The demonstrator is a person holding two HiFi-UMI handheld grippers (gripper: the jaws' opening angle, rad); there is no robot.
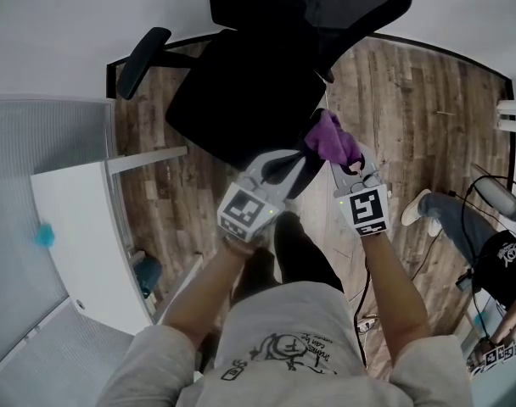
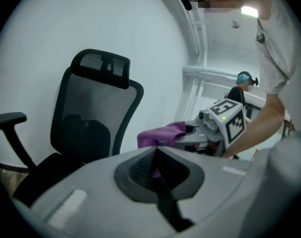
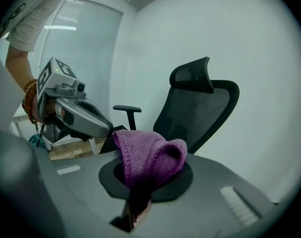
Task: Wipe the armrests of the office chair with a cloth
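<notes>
**Both grippers before the chair.** My right gripper (image 1: 341, 161) is clamped on a folded purple cloth (image 3: 149, 158). The cloth is nubby terry and bulges in a soft hump above the closed jaws. My left gripper (image 2: 156, 152) has its jaws pressed together on nothing. Both are held in front of the black office chair (image 1: 241, 91), which is open mesh with a curved top and one padded, T-shaped armrest (image 1: 143, 58). In the head view I cannot make out a second armrest near the cloth and grippers.

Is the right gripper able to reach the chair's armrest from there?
Probably yes, with a stretch: only open air above the seat lies between the right gripper, holding the purple cloth, and the armrest.
</notes>
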